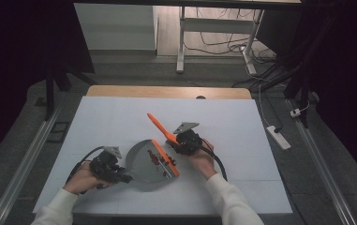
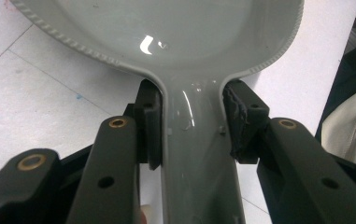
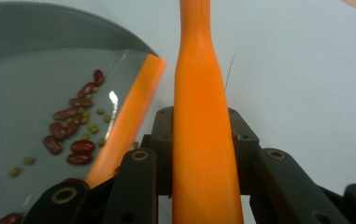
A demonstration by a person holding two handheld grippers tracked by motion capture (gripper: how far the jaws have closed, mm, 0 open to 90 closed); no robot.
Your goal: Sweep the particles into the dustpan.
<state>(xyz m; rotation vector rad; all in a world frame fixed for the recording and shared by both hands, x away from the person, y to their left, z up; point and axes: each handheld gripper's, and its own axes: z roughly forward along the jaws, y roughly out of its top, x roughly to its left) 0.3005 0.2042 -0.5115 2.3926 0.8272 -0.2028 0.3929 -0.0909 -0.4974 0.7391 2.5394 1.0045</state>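
High view: my left tongs (image 1: 120,176) grip the grey dustpan (image 1: 143,164) by its handle on the white worktop (image 1: 110,122). My right tongs (image 1: 178,143) hold the orange brush (image 1: 159,126), its head against the pan's far edge.

Left gripper view: jaws closed tight on the handle, pan bowl just ahead.

Right gripper view: jaws clamped on the orange handle; red beans (image 3: 73,126) and small green ones lie in the pan, left of the jaws.

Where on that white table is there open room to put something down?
Bare white table runs behind and left of the grey dustpan, and right of the orange brush. The near middle is crowded by both hand-held grippers, left and right.
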